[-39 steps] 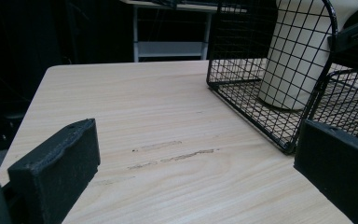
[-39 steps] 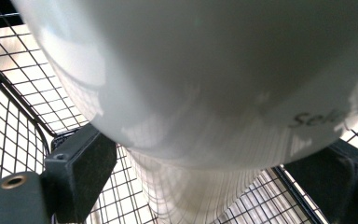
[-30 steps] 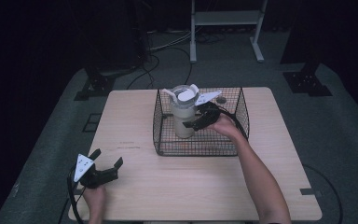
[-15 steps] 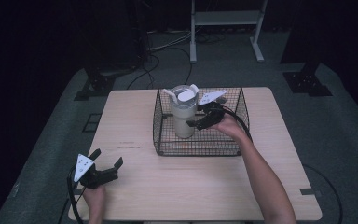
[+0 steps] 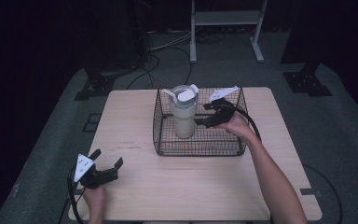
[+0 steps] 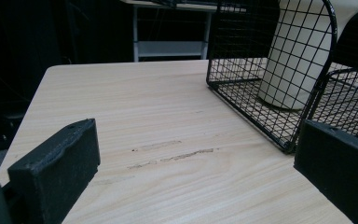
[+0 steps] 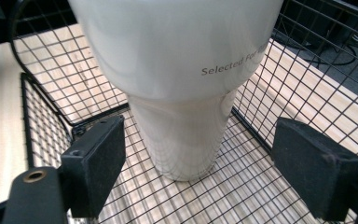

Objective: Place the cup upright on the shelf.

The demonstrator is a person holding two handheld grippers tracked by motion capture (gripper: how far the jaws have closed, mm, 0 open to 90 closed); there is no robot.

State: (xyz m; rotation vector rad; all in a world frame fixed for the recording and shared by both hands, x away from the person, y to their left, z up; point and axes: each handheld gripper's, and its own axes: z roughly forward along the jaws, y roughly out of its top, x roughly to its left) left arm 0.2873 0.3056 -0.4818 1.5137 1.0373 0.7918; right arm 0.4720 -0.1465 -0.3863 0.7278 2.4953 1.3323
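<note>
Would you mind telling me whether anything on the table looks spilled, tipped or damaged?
Nothing stands out. The tumbler stands upright in the wire basket, lid on, nothing spilled. The table bears only faint scuff marks.

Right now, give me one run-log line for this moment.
tumbler: upright in wire basket | right gripper: open, inside basket beside tumbler, not gripping | left gripper: open, idle at near-left of table

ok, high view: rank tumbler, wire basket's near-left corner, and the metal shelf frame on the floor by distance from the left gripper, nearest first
From the left gripper:
1. Wire basket, near-left corner: up and right of it on the table.
2. Tumbler: upright inside the basket, left part.
3. Metal shelf frame: on the floor beyond the table's far edge.
</note>
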